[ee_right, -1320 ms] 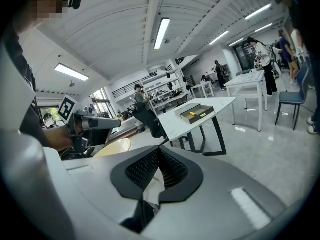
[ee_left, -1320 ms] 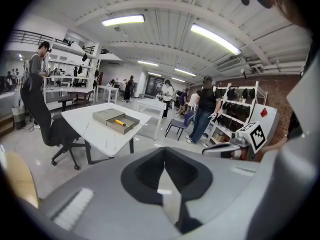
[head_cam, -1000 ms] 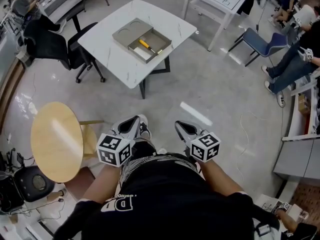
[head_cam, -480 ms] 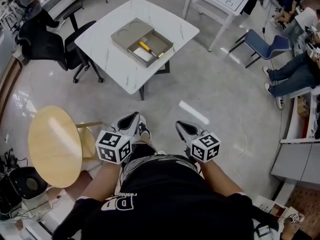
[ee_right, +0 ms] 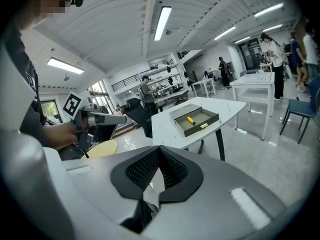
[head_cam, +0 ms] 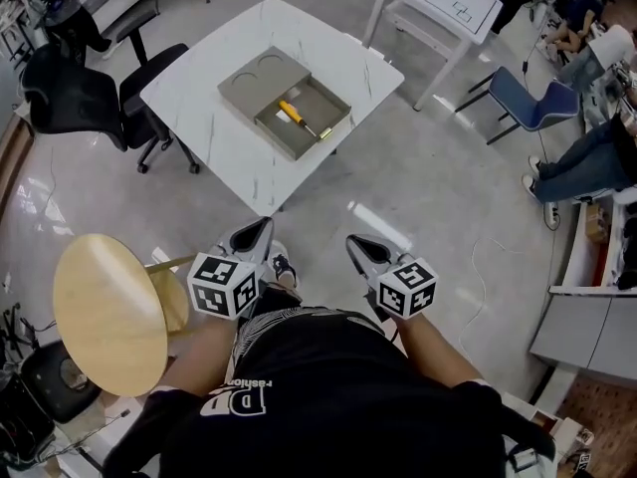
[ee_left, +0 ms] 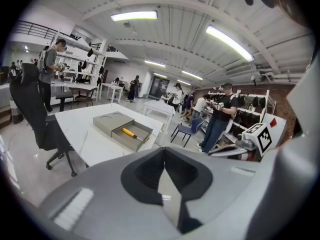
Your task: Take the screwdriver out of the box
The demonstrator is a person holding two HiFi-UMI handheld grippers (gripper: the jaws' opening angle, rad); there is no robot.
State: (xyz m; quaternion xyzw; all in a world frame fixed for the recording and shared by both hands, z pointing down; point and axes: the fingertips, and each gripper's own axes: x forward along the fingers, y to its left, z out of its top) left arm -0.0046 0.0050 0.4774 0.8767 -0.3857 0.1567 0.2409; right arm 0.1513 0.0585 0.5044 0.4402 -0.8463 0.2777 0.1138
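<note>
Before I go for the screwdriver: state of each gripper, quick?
Left gripper: closed, holding nothing.
Right gripper: closed, holding nothing.

The only lettering I can read is on my own black shirt [head_cam: 328, 406]. White print [head_cam: 237, 398] runs across the chest and is seen upside down in the head view. It has two big block letters that look like "DB" and, beside them, a small word that appears to read "fashion". The marker cube [head_cam: 224, 285] on my left gripper [head_cam: 257, 235] and the one on my right gripper [head_cam: 358, 249] carry black-and-white square code patterns, not letters or numbers. Both gripper views show the same kind of pattern on the other gripper's cube.
</note>
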